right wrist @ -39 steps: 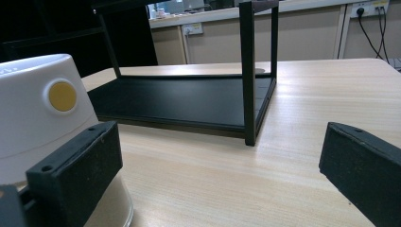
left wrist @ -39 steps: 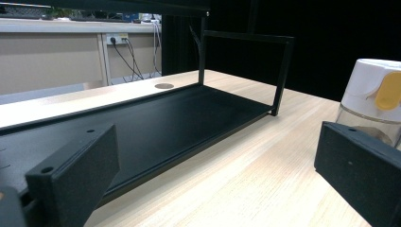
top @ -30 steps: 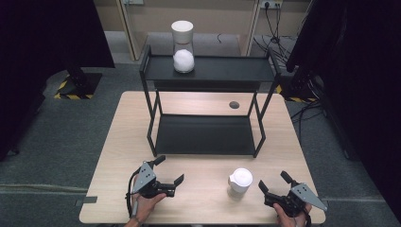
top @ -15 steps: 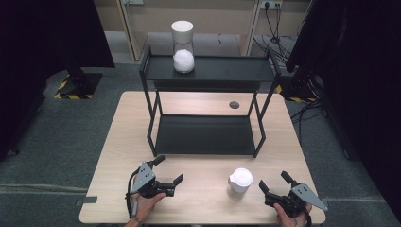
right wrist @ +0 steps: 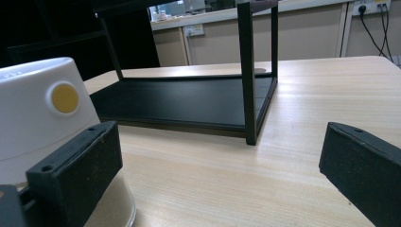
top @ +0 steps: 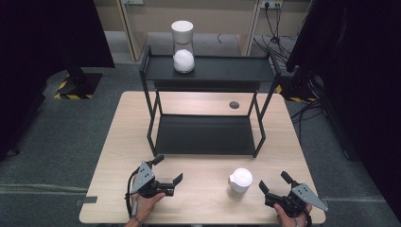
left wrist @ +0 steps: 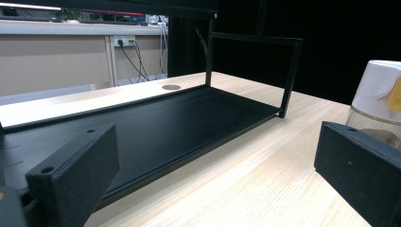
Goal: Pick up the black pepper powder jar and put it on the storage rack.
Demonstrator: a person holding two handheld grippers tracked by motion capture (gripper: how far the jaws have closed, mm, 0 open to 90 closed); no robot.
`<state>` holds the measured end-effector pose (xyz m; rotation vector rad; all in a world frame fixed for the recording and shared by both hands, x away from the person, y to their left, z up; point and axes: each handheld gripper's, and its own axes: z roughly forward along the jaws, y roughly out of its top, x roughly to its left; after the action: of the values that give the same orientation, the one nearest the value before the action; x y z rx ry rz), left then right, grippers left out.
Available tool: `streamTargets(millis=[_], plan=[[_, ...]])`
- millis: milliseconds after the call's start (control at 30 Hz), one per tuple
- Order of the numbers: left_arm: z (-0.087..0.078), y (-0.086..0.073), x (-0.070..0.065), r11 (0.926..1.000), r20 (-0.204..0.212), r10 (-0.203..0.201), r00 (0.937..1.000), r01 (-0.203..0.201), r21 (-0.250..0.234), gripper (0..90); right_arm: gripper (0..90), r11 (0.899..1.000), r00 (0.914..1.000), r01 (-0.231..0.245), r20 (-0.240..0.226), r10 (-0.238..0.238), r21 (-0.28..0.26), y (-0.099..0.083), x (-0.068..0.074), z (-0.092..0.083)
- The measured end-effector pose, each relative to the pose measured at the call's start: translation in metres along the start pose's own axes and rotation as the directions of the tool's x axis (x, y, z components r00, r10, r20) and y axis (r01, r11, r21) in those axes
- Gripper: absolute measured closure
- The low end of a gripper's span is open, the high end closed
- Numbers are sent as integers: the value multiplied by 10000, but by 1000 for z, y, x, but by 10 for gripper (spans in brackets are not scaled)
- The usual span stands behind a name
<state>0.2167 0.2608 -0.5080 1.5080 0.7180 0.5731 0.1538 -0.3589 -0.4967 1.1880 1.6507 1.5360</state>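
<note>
— Left gripper (top: 168,171)?
— Jaws spread wide, gripping nothing, low over the table (top: 203,201) near its front edge, aimed toward the black shelf rack (top: 205,135).
— Right gripper (top: 275,182)?
— Also gaping, nothing between the jaws, just right of the white-capped jar (top: 240,182).
— Jar position?
— Upright on the table in front of the rack, between the 2 grippers, nearer the right one. Touching neither. Yellow dot on the white cap (right wrist: 65,98), seen beside the left-hand jaw in the right gripper view.
— Anything else?
— 1 more jar (top: 183,47) with white contents, upright on the rack's top shelf, well apart from both grippers.
</note>
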Motion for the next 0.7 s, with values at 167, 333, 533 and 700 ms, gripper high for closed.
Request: streamTargets(millis=[167,333,533,700], plan=[[-1,0,0,10000,-29,64,10000,-64,-12,5,4,10000,10000,8,-62,-8,-79,0,0,-5],[-1,0,-1,9999,-16,100,9999,-100,-21,5,5,9999,9999,8,-157,-11,-168,-1,0,-11],[-1,-1,-1,10000,-22,94,10000,-94,-8,5,6,9996,9990,156,-410,-165,-223,0,1,-15],[-1,-1,-2,9999,-38,114,9999,-114,-4,5,6,9983,9948,563,-843,-575,-170,1,7,-14]])
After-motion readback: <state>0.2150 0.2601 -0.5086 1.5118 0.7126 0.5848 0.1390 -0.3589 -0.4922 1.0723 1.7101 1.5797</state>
